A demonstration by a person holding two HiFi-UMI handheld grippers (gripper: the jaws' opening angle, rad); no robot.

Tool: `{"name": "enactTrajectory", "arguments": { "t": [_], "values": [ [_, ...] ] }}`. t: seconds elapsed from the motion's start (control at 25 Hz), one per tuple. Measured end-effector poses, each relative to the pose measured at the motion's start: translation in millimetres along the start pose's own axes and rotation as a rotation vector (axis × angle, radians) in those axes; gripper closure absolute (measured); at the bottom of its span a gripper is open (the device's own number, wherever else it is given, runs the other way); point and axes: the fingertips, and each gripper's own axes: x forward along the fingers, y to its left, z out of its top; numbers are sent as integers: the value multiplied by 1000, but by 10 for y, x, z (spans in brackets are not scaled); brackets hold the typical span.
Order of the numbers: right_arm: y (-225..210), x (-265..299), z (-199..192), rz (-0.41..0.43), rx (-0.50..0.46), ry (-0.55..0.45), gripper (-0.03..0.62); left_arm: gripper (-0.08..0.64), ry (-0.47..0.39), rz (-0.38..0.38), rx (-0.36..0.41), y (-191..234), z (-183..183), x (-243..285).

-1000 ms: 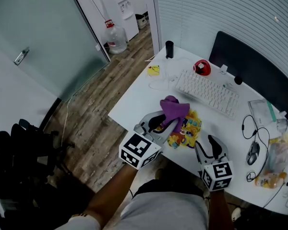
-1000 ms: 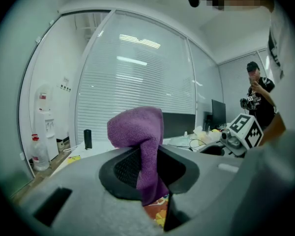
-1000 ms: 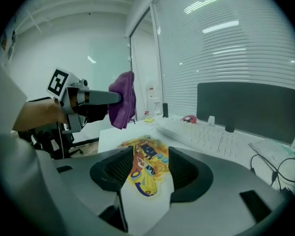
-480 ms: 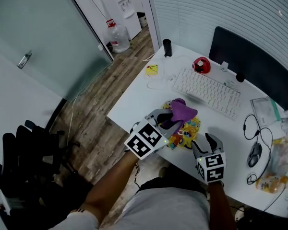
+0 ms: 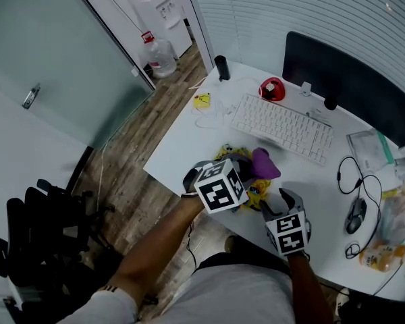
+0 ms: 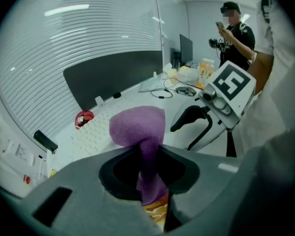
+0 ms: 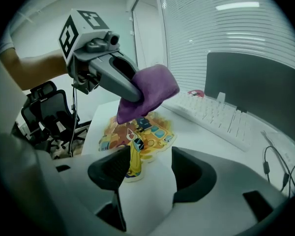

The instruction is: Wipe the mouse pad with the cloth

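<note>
A purple cloth [image 5: 264,163] hangs pinched in my left gripper [image 5: 246,175], which is shut on it; the cloth's bunched end [image 6: 136,126] sticks out past the jaws. Below it, a colourful cartoon-print mouse pad [image 7: 137,130] lies flat on the white desk [image 5: 189,137], partly covered by the cloth and the left gripper [image 7: 119,80] above it. My right gripper [image 5: 282,202] hovers low at the pad's near end with its jaws opening. Only bare desk and the pad's near tip lie between its fingers [image 7: 112,165], and they press on nothing.
Behind the pad are a white keyboard [image 5: 280,125], a red round object [image 5: 272,88], a black cylinder [image 5: 221,67] and a dark monitor [image 5: 344,73]. A mouse with cable [image 5: 356,214] and clutter lie right. Office chairs [image 5: 40,228] stand left of the desk. A person [image 6: 236,33] stands beyond.
The left gripper has rolled and come down with the cloth onto the mouse pad, shifting right. The right gripper has sunk a little closer to the desk beside the pad.
</note>
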Motion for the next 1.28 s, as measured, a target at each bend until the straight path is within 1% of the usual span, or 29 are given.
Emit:
{"name": "enactTrajectory", "arguments": {
  "t": [0.12, 0.2, 0.32, 0.52, 0.8, 0.96, 1.12, 1.28],
  "values": [
    [-28, 30, -46, 6, -6, 12, 368, 477, 97, -24, 71, -11, -41, 180],
    [-42, 46, -75, 10, -6, 22, 368, 477, 153, -45, 104, -29, -79, 287],
    [-49, 68, -100, 18, -1, 29, 368, 477, 217, -72, 132, -51, -138, 424],
    [-42, 123, -130, 33, 5, 39, 368, 477, 295, -104, 165, -59, -205, 597],
    [-48, 181, -179, 30, 8, 59, 368, 477, 355, -142, 195, -91, -250, 762],
    [-46, 198, -194, 28, 3, 70, 368, 477, 368, -143, 199, -69, -278, 809],
    [-44, 201, -191, 24, 5, 67, 368, 477, 373, -130, 183, 14, -351, 781],
    [-41, 197, -197, 20, 2, 66, 368, 477, 387, -115, 151, 132, -513, 698]
  ]
}}
